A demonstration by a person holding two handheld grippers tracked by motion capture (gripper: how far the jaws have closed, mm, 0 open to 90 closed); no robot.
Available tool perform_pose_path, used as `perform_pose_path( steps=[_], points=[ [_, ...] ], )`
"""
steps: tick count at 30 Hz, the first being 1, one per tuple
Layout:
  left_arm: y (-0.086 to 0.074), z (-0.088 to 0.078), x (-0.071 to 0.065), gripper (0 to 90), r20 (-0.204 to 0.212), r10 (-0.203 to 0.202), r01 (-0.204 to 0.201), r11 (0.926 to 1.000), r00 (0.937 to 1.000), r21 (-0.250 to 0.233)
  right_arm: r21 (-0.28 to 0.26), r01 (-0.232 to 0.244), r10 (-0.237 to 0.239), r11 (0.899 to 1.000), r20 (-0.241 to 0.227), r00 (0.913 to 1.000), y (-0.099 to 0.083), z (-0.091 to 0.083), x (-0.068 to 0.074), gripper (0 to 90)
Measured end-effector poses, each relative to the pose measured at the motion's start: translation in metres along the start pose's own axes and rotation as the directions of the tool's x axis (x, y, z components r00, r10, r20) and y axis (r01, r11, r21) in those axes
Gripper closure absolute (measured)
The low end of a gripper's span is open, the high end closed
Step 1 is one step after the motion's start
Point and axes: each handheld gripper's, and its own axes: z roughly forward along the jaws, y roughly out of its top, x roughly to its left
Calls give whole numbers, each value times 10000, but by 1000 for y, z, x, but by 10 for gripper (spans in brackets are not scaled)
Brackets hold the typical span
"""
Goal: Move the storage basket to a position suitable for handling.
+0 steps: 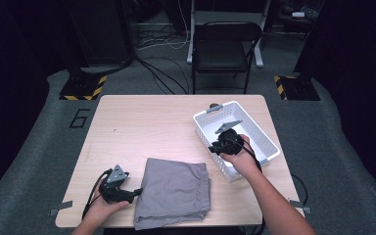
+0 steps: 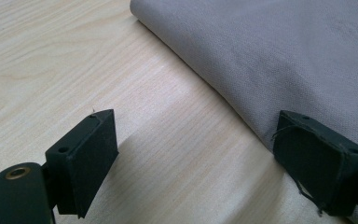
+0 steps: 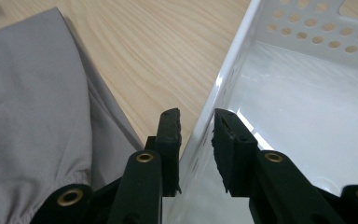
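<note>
Here the right tool (image 3: 196,126) straddles the near-left wall of the white basket (image 1: 269,145), 1 jaw outside, 1 inside; whether the pads press on the rim I cannot tell. The basket's long axis runs diagonally, away to the left. The folded grey cloth (image 1: 174,188) lies left of it on the worktop (image 1: 142,127). The left tool (image 2: 196,158), released, sits at the cloth's left edge, nearer to it.

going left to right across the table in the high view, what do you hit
left gripper → folded grey cloth → right gripper → white basket
</note>
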Motion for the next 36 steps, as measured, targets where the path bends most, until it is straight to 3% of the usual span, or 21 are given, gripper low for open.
perform_pose_path(
  steps=[3,6,15,24,29,32,34,36],
  points=[
    [0,0,0,133,5,-18,18,10000,10000,-5,-246,-440,433,9987,-304,9986,1,0,-1,757],
    [0,0,0,133,17,-29,29,10000,10000,-1,-140,-280,272,9995,-558,9981,5,0,-2,770],
    [0,0,0,134,-31,34,-34,10000,10000,0,333,27,-19,9994,-243,9997,9,12,1,698],
    [0,0,0,134,-130,34,-35,10000,9999,-62,547,215,-189,9983,-481,9987,17,18,4,761],
    [0,0,0,134,-128,46,-47,10000,9999,-58,749,838,-773,9937,-864,9933,24,22,13,830],
    [0,1,0,134,-127,31,-33,9999,9999,-139,863,1844,-1740,9791,-1160,9779,29,25,22,842],
    [0,1,-1,134,-124,27,-29,9999,9999,-144,826,2233,-2109,9712,-1371,9679,31,28,28,842],
    [0,0,0,134,-38,60,-60,10000,10000,-10,838,2289,-2154,9698,-1445,9658,33,29,33,838]
  ],
)
